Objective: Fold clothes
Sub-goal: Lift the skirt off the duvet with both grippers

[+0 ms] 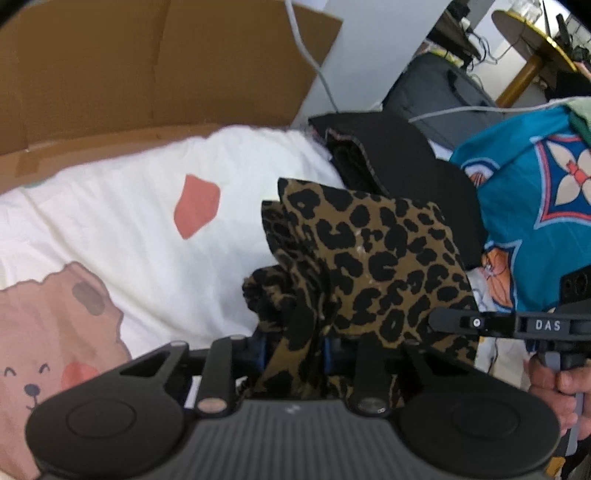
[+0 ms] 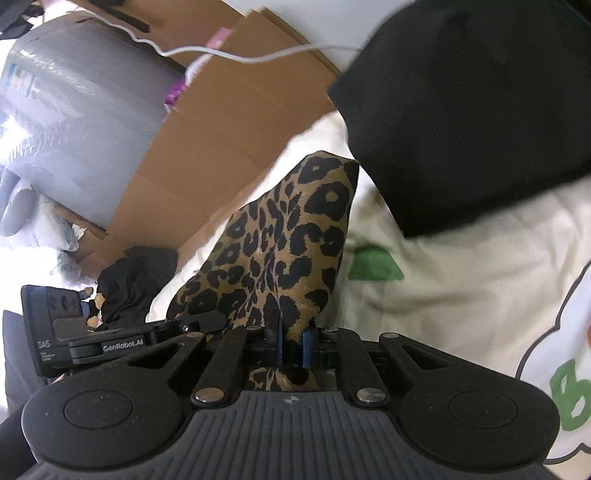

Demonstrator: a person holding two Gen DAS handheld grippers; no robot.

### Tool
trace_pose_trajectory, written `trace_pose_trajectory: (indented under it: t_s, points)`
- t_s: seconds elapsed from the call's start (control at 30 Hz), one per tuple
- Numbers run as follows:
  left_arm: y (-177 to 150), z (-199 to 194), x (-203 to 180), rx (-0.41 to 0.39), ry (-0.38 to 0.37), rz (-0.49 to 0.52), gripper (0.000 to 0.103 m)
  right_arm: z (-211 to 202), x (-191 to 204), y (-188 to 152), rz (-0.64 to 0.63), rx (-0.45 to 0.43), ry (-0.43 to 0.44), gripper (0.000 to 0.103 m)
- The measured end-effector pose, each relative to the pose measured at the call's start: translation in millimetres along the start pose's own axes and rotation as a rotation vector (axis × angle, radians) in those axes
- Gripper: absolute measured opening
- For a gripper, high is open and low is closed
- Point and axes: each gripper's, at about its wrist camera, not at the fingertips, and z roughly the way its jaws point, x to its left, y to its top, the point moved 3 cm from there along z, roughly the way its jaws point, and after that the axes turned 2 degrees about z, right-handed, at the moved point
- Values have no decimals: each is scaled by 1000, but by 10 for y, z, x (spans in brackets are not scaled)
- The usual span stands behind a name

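Holding leopard-print garment [image 1: 369,258], centre frame: left gripper [image 1: 295,354], right gripper [image 2: 291,350] both clamped. Your risk: bunched fabric slipping, fold skewing.

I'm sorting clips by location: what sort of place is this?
Probably a lived-in bedroom or spare room at home: a cartoon bear bedsheet, flattened cardboard against the wall, loose clothes like the leopard-print garment, and a round table behind.

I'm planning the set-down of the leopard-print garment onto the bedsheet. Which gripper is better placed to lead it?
Left, probably. The left gripper grips the leopard-print garment with bare white bedsheet straight ahead. The right gripper also grips it, but a black garment fills much of the view ahead.
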Motion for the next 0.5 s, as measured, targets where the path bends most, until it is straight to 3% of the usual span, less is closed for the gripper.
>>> trace_pose_trajectory:
  t_s: [0.2, 0.5]
  points:
    - [8, -282, -111, -61, 32, -6, 28, -219, 207, 102, -37, -41, 11, 8]
    - [-94, -446, -143, -101, 88, -51, 28, -165, 539, 95, -100, -59, -9, 8]
